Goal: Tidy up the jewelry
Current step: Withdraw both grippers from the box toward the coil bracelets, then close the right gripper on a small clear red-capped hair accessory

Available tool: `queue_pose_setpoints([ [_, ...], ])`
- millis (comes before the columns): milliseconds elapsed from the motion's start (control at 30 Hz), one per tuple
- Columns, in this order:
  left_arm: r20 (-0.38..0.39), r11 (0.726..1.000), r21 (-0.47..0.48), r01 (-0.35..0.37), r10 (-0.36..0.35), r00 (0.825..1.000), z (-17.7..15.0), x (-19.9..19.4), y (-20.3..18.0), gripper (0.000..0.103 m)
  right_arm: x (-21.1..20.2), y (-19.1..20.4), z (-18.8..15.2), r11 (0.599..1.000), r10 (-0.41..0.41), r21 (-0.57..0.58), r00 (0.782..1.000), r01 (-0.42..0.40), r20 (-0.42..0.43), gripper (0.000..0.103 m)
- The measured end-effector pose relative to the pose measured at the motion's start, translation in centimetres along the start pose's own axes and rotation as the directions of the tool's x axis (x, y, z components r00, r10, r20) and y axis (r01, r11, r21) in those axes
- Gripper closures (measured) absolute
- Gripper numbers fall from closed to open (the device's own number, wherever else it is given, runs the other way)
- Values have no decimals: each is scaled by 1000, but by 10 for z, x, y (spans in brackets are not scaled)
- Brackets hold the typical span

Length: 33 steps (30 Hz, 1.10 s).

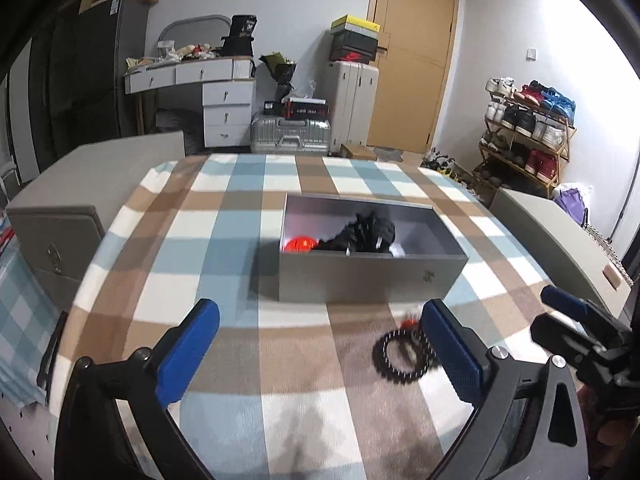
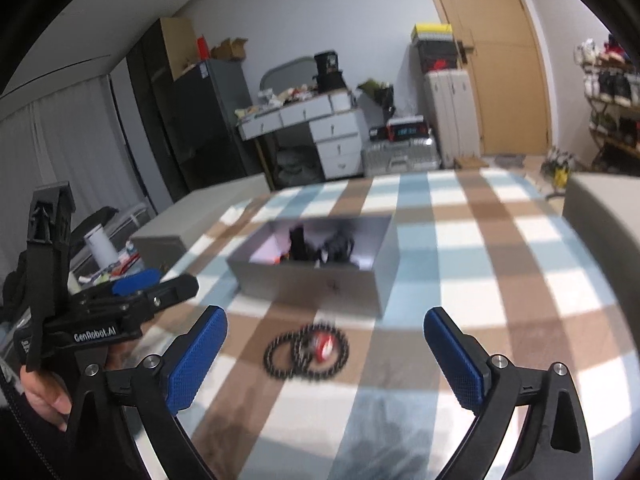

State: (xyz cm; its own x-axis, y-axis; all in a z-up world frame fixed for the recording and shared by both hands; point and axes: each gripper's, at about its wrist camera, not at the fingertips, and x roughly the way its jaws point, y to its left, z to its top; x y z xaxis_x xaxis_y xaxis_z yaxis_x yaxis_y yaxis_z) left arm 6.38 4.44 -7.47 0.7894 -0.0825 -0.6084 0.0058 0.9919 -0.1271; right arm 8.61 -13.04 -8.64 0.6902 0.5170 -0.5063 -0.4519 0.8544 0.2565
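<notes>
Bracelets, seemingly two, before grey box; both jaws wide

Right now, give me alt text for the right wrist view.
A black beaded bracelet with a red charm lies on the plaid cloth, between the open right tool and an open grey box of dark jewelry. The left tool shows at the left edge.

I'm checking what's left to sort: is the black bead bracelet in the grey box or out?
Out. The black bead bracelet lies coiled on the checked cloth, in front of the open grey box.
</notes>
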Motion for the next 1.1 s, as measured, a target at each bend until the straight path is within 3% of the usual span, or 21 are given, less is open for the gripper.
queue_pose_setpoints([
  [167, -54, 1000, -26, 3, -5, 999, -11, 4, 5, 4, 17, -6, -11, 999, 21, 31, 996, -19, -90, 3],
  [400, -90, 999, -38, 9, -13, 996, -18, 8, 11, 4, 39, -8, -11, 997, 52, 71, 990, -43, -134, 4],
  [667, -131, 999, -42, 27, -33, 991, -23, 18, 14, 4, 72, 7, -7, 999, 41, 7, 976, -40, -213, 8],
  [767, -142, 998, -48, 35, -41, 989, -23, 21, 15, 4, 84, 2, -4, 999, 34, 38, 970, -26, -239, 19],
  [900, -146, 998, -50, 35, -42, 988, -24, 21, 16, 4, 88, -6, -6, 994, 78, 91, 960, -55, -270, 46],
  [1100, -165, 998, -56, 43, -51, 985, -25, 26, 17, 4, 83, -4, -8, 995, 79, 78, 961, -61, -263, 62],
])
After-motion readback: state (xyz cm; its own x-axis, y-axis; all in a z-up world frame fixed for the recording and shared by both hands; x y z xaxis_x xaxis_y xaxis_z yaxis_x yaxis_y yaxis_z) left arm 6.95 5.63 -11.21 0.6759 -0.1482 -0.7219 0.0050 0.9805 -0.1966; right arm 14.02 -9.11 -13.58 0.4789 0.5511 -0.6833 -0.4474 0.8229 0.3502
